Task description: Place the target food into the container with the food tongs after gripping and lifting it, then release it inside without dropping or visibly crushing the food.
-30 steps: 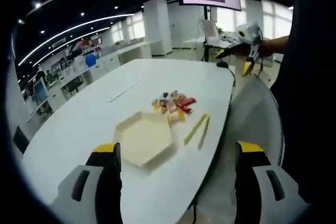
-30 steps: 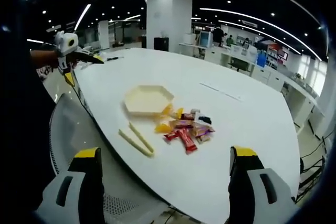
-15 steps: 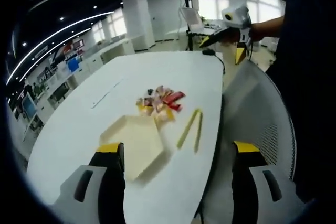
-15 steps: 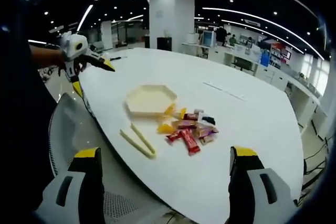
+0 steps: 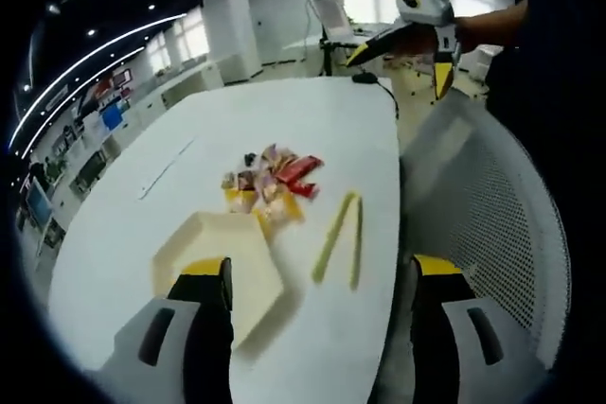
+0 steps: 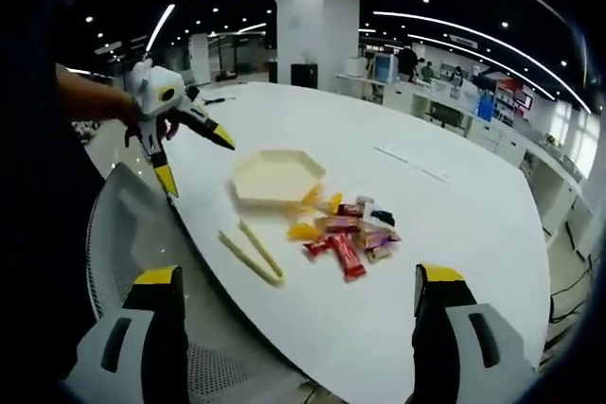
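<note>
A cream hexagonal container [image 5: 213, 245] lies on the white oval table [image 5: 142, 234], just past my left gripper's [image 5: 319, 272] open, bare jaws. Beyond the container sits a pile of wrapped snacks [image 5: 270, 177]. To its right, near the table edge, lies a pair of yellow-green food tongs [image 5: 339, 234]. In the right gripper view the container [image 6: 276, 175], snacks [image 6: 346, 232] and tongs [image 6: 251, 254] lie ahead of my right gripper [image 6: 298, 276], which is open and holds nothing. There the left gripper [image 6: 199, 166] hovers open just left of the container.
A white mesh chair [image 5: 483, 205] stands against the table's near edge, between my two hands; it also shows as the chair [image 6: 123, 253] in the right gripper view. A person's arm holds the right gripper [image 5: 407, 26] at the far end. Desks and screens lie beyond.
My left gripper has come forward and down toward the container, which now sits larger and closer to its jaws. The right gripper has stayed almost still. Nothing on the table has moved.
</note>
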`<state>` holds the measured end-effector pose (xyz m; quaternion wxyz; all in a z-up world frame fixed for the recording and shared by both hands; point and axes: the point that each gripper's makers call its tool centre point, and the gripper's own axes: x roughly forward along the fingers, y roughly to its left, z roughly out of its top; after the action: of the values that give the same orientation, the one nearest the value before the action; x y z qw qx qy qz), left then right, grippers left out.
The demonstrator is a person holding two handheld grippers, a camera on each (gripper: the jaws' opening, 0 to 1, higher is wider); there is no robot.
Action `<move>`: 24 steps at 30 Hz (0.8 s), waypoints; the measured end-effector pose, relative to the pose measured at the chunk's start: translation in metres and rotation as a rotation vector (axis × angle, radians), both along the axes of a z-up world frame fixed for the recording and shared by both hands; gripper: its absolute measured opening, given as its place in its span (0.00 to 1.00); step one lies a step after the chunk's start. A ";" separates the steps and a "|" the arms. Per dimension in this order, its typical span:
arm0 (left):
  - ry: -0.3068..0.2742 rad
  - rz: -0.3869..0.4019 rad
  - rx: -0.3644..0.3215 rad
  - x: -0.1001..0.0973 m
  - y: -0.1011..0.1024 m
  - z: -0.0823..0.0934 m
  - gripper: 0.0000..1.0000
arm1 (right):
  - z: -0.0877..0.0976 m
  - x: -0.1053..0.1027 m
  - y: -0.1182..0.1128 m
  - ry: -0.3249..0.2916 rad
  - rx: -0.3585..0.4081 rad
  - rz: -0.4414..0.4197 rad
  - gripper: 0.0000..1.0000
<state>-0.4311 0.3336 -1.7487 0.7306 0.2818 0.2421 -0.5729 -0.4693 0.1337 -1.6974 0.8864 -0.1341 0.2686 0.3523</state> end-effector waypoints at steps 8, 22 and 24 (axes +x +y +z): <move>0.017 -0.063 0.079 -0.003 -0.012 -0.034 0.57 | 0.004 0.003 0.006 -0.005 0.026 0.005 0.99; 0.016 -0.132 0.253 0.002 -0.028 -0.087 0.44 | 0.010 -0.003 0.006 -0.012 0.038 -0.002 0.99; 0.033 -0.121 0.259 0.004 -0.029 -0.095 0.43 | 0.009 -0.006 0.004 -0.008 0.042 -0.010 0.99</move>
<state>-0.4268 0.3049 -1.8432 0.6481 0.3784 0.3083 -0.5845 -0.4751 0.1375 -1.6887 0.8918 -0.1158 0.2582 0.3530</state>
